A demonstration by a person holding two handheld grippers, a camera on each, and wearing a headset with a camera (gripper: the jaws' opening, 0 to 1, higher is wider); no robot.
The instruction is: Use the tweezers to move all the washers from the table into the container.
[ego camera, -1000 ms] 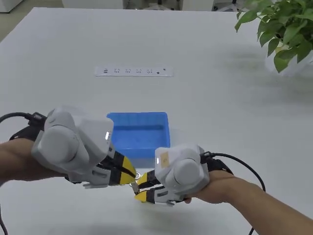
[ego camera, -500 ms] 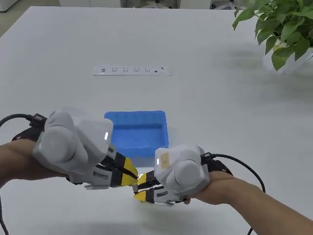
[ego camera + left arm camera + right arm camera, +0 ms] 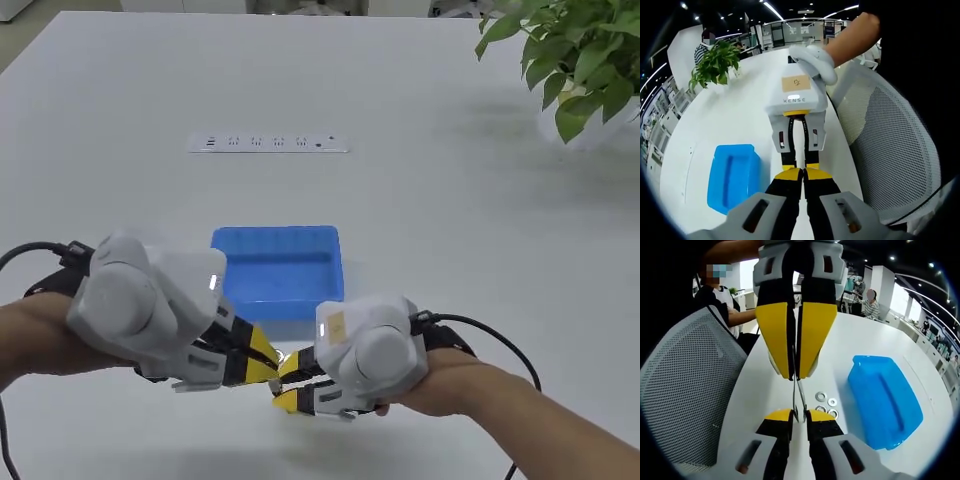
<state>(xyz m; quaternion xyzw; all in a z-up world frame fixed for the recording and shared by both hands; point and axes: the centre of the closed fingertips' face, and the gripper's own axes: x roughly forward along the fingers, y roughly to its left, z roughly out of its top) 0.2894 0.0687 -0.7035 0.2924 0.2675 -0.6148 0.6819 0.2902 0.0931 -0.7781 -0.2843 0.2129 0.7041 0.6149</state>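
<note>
The two grippers meet tip to tip just in front of the blue container (image 3: 280, 268). In the right gripper view, the left gripper (image 3: 795, 376) comes down from the top with its yellow jaws shut on thin metal tweezers (image 3: 797, 392). The lower end of the tweezers sits between the nearly closed jaws of my right gripper (image 3: 799, 416). Several small washers (image 3: 826, 404) lie on the white table just right of the tweezers, short of the container (image 3: 885, 400). In the head view, the left gripper (image 3: 267, 358) and the right gripper (image 3: 288, 383) cover that spot.
A white power strip (image 3: 268, 144) lies on the table beyond the container. A potted green plant (image 3: 575, 60) stands at the far right. A mesh office chair (image 3: 890, 150) is close to the table's near edge. People sit in the background.
The left gripper has sunk slightly toward the table. Both grippers stay tip to tip on the tweezers. The head camera has shifted a little.
</note>
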